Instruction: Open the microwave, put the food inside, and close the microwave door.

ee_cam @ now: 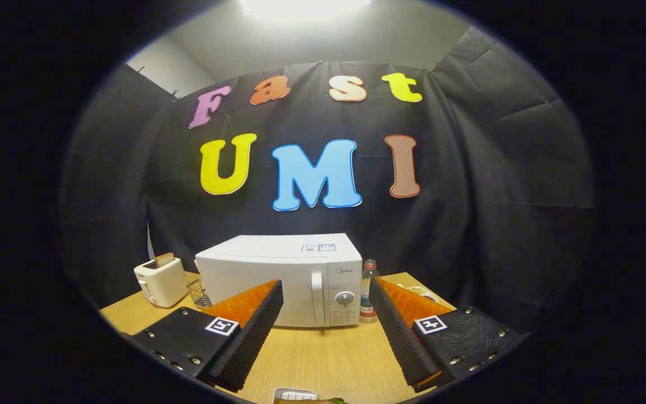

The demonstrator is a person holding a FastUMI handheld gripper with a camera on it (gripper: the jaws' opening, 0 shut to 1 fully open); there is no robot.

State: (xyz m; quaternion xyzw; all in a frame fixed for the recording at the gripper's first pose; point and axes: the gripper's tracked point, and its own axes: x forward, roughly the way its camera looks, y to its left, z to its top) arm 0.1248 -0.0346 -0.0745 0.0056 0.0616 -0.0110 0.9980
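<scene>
Looking along the fingers, you see the gripper (326,306) held above the near part of the wooden table (323,359), with its jaws spread wide and nothing between them. The white microwave (281,278) stands beyond the fingers, toward the far edge of the table, in front of the black cloth wall (497,168). Its door is closed, the vertical handle (317,297) sits at the right side of the door, and a round knob (345,298) is on the panel next to it. A white toaster (160,280) with a slice of bread in its slot stands near the far left corner of the table, and a small wire basket (199,293) is between the toaster and the microwave. A bottle (368,292) with a red cap stands just beside the right side of the microwave. At the near edge of the table, below the fingers, a white container (295,395) with some food (328,400) is partly visible; what kind of food it is you cannot tell
</scene>
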